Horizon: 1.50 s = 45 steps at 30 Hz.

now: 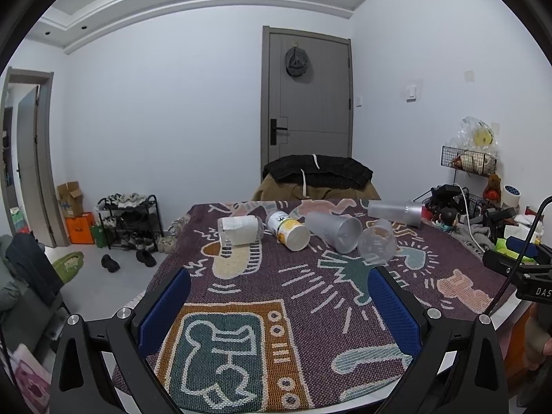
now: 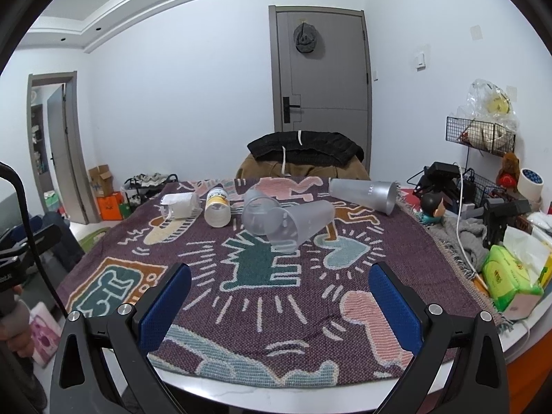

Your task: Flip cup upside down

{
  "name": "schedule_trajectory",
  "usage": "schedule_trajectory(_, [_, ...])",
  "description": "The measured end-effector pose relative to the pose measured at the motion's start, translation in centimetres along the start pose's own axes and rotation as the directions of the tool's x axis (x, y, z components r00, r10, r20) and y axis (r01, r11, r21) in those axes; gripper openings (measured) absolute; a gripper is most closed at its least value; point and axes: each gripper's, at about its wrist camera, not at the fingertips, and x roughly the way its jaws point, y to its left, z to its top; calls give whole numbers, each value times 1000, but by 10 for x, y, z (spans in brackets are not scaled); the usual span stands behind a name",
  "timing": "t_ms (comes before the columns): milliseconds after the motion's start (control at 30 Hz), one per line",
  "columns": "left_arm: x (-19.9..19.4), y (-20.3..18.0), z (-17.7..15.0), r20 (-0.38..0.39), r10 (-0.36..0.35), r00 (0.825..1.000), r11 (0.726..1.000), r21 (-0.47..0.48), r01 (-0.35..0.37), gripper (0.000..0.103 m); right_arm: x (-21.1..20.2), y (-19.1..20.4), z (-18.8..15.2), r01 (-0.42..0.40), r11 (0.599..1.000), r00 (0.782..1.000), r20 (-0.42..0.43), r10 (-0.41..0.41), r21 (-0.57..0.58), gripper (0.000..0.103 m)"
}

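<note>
Several cups lie on their sides on a patterned cloth [image 1: 310, 310] over the table. From the left: a clear cup with a white label [image 1: 240, 230] [image 2: 181, 204], a white and yellow cup [image 1: 288, 230] [image 2: 217, 207], a frosted cup [image 1: 334, 232] [image 2: 301, 226], a small clear cup [image 1: 376, 241] [image 2: 259, 215], and a tall frosted cup [image 1: 395, 212] [image 2: 364, 193] at the far right. My left gripper [image 1: 277, 305] is open and empty, near the front edge. My right gripper [image 2: 279, 302] is open and empty, short of the cups.
Clutter fills the table's right side: a green tissue pack [image 2: 510, 281], a grey cloth [image 2: 459, 238], a white cable [image 2: 460, 207], a figurine [image 2: 433, 208] and wire baskets [image 2: 483, 134]. A chair with clothes [image 2: 303, 158] stands behind the table. A shoe rack [image 1: 131, 220] stands far left.
</note>
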Motion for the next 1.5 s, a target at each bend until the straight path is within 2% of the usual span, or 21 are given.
schedule_trajectory(333, [0, 1, 0, 4, -6, 1000, 1000, 11, 6, 103, 0, 2, -3, -36, 999, 999, 5, 36, -10, 103])
schedule_trajectory(1000, [-5, -1, -5, 23, -8, 1000, 1000, 20, 8, 103, 0, -1, -3, -31, 1000, 999, 9, 31, -1, 103])
schedule_trajectory(1500, [-4, -9, 5, 29, -22, 999, 999, 35, 21, 103, 1, -3, -1, -14, 1000, 1000, 9, 14, -2, 103])
